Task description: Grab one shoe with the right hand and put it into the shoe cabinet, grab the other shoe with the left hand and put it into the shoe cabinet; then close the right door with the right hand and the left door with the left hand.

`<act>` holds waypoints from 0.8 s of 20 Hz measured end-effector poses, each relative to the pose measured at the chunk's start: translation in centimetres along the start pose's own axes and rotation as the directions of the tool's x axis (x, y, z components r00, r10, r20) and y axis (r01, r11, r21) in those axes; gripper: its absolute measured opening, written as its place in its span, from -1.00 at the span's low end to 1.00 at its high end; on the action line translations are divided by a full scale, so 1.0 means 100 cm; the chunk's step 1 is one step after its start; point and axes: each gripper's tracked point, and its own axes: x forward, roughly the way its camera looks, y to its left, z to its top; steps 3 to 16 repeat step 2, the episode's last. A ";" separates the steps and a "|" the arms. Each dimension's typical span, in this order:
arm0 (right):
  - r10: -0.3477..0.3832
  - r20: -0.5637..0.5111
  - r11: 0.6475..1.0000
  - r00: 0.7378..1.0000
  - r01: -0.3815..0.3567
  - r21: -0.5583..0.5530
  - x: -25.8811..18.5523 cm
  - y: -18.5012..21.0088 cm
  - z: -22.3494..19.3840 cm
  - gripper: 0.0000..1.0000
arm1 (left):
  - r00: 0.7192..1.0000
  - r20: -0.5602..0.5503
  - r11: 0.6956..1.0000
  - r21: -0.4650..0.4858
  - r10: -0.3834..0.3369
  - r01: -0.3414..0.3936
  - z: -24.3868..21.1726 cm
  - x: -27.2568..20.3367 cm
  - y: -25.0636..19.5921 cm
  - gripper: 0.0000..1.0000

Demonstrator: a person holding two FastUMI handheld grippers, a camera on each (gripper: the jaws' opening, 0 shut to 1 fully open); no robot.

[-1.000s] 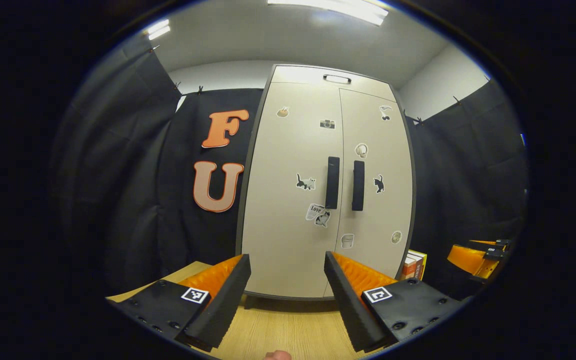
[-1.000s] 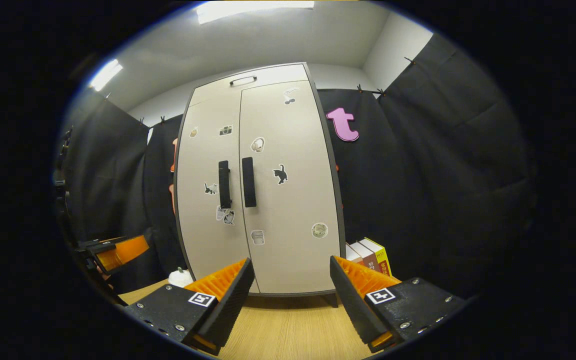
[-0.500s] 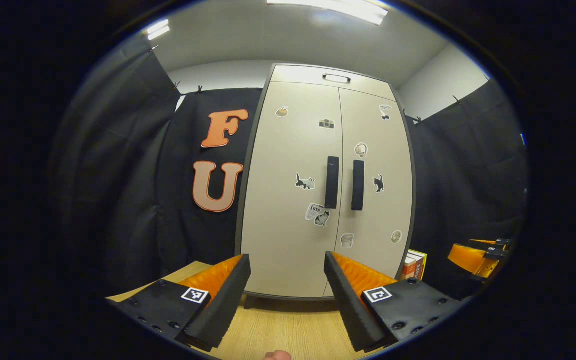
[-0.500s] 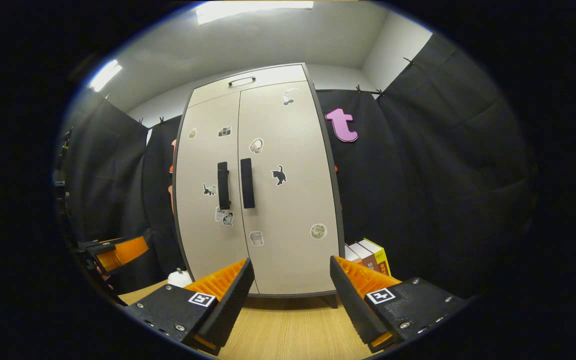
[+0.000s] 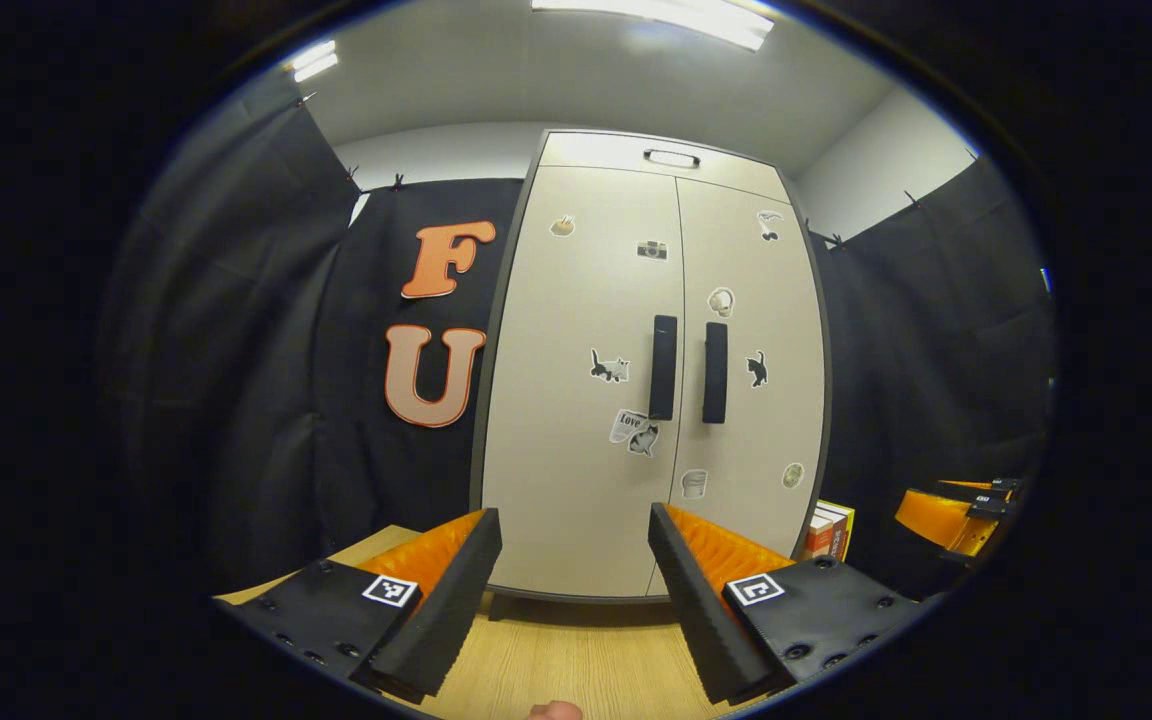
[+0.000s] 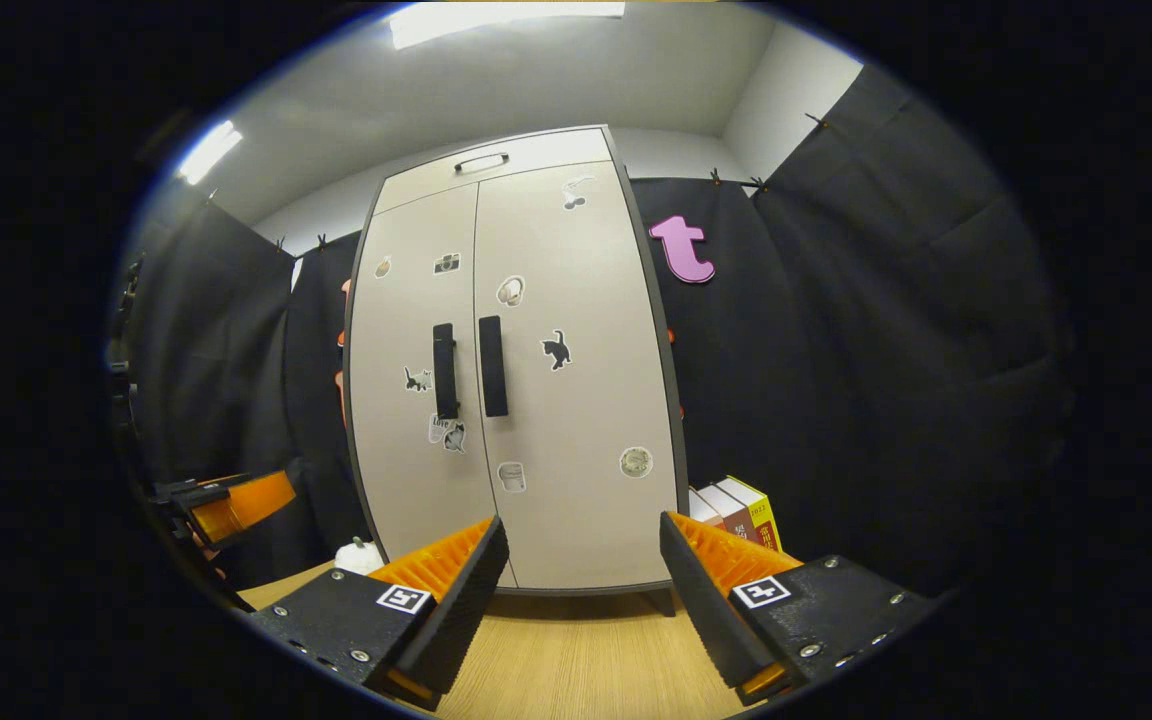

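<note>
Both tongs point(image 5: 574, 600) point(image 6: 576, 600) agape, empty | shoe cabinet point(image 5: 651, 380) doors closed | books point(image 6: 741, 510) beside it

Black cloth point(image 5: 256, 330) hangs around my booth, clipped along its top edge under a white wall point(image 6: 786, 100). Ceiling lights point(image 5: 656, 15) glow overhead. Below me lies a light wooden tabletop point(image 6: 576, 660), and some books point(image 6: 741, 510) lean against the cloth.
</note>
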 end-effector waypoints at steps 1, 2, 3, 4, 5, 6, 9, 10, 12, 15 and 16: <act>0.000 0.000 1.000 1.000 0.000 0.002 0.000 0.000 0.000 0.87 | 1.000 0.000 1.000 0.000 0.001 -0.001 0.000 0.000 0.000 0.93; -0.001 -0.001 1.000 1.000 0.001 0.003 0.000 0.000 0.000 0.87 | 1.000 0.000 1.000 0.000 0.001 -0.001 0.000 0.000 0.000 0.87; -0.001 -0.001 1.000 1.000 0.001 0.003 0.000 0.000 0.000 0.87 | 1.000 0.000 1.000 0.000 0.001 -0.001 0.000 0.000 0.000 0.87; -0.001 -0.001 1.000 1.000 0.001 0.003 0.000 0.000 0.000 0.87 | 1.000 0.000 1.000 0.000 0.001 -0.001 0.000 0.000 0.000 0.87; -0.001 -0.001 1.000 1.000 0.001 0.003 0.000 0.000 0.000 0.87 | 1.000 0.000 1.000 0.000 0.001 -0.001 0.000 0.000 0.000 0.87; -0.001 -0.001 1.000 1.000 0.001 0.003 0.000 0.000 0.000 0.87 | 1.000 0.000 1.000 0.000 0.001 -0.001 0.000 0.000 0.000 0.87; -0.001 -0.001 1.000 1.000 0.001 0.003 0.000 0.000 0.000 0.87 | 1.000 0.000 1.000 0.000 0.001 -0.001 0.000 0.000 0.000 0.87; -0.001 -0.001 1.000 1.000 0.001 0.003 0.000 0.000 0.000 0.87 | 1.000 0.000 1.000 0.000 0.001 -0.001 0.000 0.000 0.000 0.87; -0.001 -0.001 1.000 1.000 0.001 0.003 0.000 0.000 0.000 0.87 | 1.000 0.000 1.000 0.000 0.001 -0.001 0.000 0.000 0.000 0.87; -0.001 -0.001 1.000 1.000 0.001 0.003 0.000 0.000 0.000 0.87 | 1.000 0.000 1.000 0.000 0.001 -0.001 0.000 0.000 0.000 0.87; -0.001 -0.001 1.000 1.000 0.001 0.003 0.000 0.000 0.000 0.87 | 1.000 0.000 1.000 0.000 0.001 -0.001 0.000 0.000 0.000 0.87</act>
